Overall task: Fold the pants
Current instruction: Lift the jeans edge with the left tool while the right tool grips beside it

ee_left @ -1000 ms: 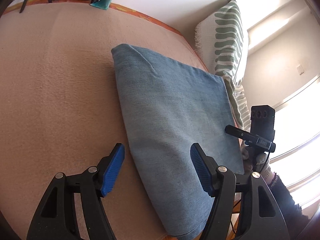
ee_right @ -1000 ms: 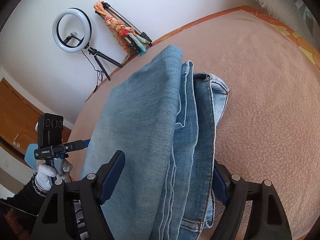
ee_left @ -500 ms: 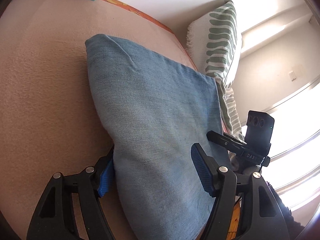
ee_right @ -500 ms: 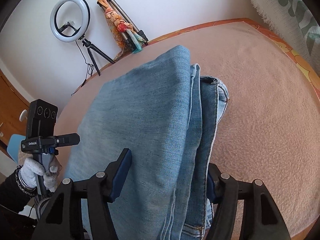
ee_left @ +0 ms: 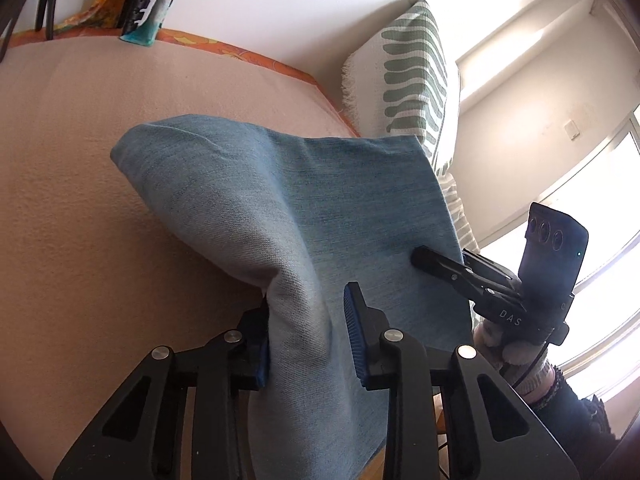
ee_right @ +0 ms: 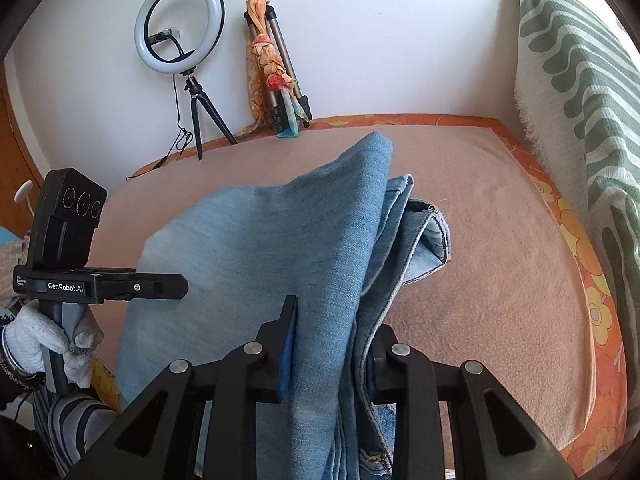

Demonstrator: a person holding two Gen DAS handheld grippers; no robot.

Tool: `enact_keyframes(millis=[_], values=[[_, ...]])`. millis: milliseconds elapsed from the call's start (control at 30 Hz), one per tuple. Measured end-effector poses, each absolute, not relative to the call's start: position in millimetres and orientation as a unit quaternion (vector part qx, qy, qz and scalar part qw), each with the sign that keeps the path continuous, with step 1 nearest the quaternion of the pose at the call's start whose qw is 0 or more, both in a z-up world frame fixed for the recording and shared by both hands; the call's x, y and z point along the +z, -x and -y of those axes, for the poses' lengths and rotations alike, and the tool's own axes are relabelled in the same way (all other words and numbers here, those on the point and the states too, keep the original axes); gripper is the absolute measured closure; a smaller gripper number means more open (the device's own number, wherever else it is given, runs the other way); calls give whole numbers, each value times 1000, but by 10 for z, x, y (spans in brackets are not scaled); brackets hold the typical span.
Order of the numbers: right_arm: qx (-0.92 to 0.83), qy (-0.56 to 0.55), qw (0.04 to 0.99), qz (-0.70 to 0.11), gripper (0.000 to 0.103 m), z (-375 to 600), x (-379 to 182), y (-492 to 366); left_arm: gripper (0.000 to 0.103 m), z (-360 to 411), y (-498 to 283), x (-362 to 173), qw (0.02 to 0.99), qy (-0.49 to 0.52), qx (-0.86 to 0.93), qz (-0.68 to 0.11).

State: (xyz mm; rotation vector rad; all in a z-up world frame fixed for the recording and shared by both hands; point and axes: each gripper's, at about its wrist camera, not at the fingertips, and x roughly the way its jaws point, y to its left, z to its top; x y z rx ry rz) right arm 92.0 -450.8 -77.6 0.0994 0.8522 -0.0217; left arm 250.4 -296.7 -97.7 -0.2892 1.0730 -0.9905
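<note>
Left wrist view shows your left gripper (ee_left: 308, 334) closing its jaws on the near corner of the pants (ee_left: 304, 216), denim bunched between the blue pads and pulled up into a ridge. At 3 o'clock your right gripper (ee_left: 420, 258) bites the same near edge, its jaws also closing on cloth. You hold both near corners, I judge, so the end can be carried over toward 12 o'clock for another fold. The pants lie mid-bed on the pink blanket (ee_left: 80, 200), already folded into a thick, pale-blue block; from the right wrist, stacked layers, seams and a hem show along the side at 2 o'clock. The striped pillow (ee_left: 412, 76) stands beyond, apart.
</note>
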Motion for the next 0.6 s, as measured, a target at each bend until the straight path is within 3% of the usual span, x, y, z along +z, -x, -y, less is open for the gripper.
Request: enact_keyframes(millis=[600], values=[[-16,9,937,-350,77,4350,6,-1224,77,3189,-2837,-261,759,111,-477,-429]])
